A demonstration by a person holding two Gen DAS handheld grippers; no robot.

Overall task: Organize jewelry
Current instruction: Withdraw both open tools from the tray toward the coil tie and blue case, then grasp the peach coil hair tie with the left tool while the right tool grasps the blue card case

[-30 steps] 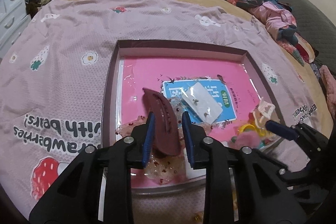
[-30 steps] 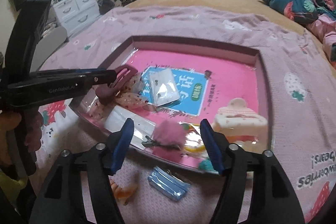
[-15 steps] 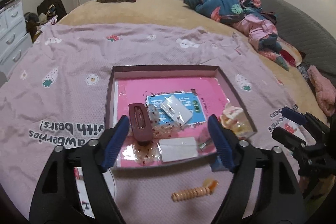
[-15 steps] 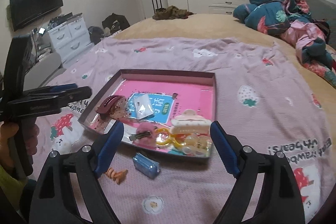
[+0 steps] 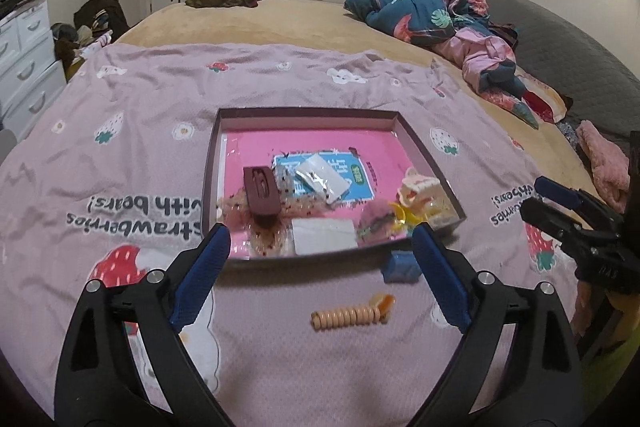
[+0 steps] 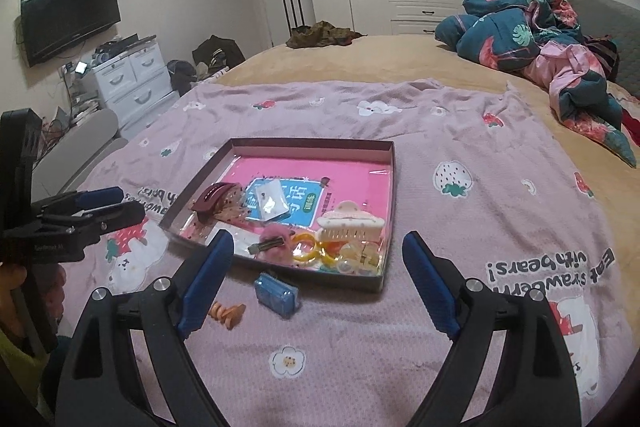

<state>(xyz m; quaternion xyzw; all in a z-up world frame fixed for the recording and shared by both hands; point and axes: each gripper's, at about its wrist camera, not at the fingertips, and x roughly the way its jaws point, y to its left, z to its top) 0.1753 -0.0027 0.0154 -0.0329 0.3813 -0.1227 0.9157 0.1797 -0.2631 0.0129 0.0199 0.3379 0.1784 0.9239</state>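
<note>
A: Both grippers have pulled back from the tray [image 5: 208, 183] — the left gripper [image 5: 320, 259], which was pinching the maroon hair clip [image 5: 261, 195] a second ago, now hangs with its fingers spread wide and nothing between them. That clip lies in the tray's left half.

B: So that piece is placed. And the right gripper [image 6: 316, 265]?

A: Fingers spread too, empty. Two things lie outside on the pink blanket [image 6: 460, 131], just beside the tray's near wall: a blue packet [image 6: 277, 293] and an orange coil hair tie [image 5: 352, 314]. I'd judge those come next.

B: Anything unclear?

A: The tray's near right corner — a cream claw clip [image 6: 349, 223], a fuzzy pink clip [image 6: 276, 243] and yellow rings [image 6: 312, 251] overlap, and smaller clear pieces there may be beads; I can't tell.
</note>
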